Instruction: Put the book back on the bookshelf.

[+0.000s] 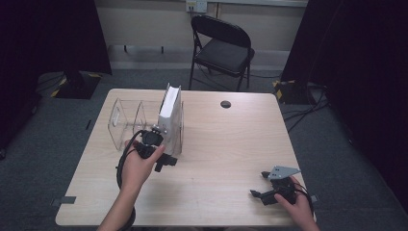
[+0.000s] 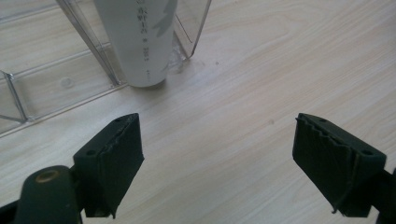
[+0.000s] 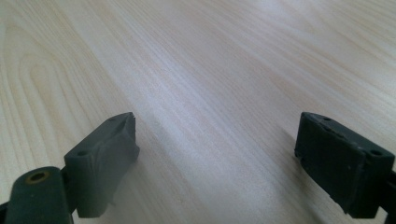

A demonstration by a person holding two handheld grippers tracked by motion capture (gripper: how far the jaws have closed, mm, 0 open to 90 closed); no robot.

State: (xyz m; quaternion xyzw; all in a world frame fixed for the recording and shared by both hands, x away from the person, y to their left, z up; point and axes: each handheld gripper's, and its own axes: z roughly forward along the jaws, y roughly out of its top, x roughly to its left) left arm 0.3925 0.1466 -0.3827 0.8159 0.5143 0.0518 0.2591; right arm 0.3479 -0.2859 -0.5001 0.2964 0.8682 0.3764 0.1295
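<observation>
A clear plastic book rack (image 1: 126, 120) with dividers stands on the left half of the light wooden table (image 1: 226, 144). A white book (image 1: 170, 108) stands upright in its right-hand slot. My left gripper (image 1: 161, 147) is just in front of that slot, held in a hand. In the left gripper view the left gripper (image 2: 219, 158) is open above bare wood, apart from the book (image 2: 140, 42) and the rack (image 2: 28, 88) ahead. My right gripper (image 1: 260, 184) rests low near the table's front right. In the right gripper view, the right gripper (image 3: 219, 158) is open with nothing between its jaws.
A small black round cap (image 1: 225, 104) sits in the tabletop near the far edge. A black folding chair (image 1: 223, 45) stands behind the table. Dark curtains hang at both sides, and cables lie on the grey floor at the right.
</observation>
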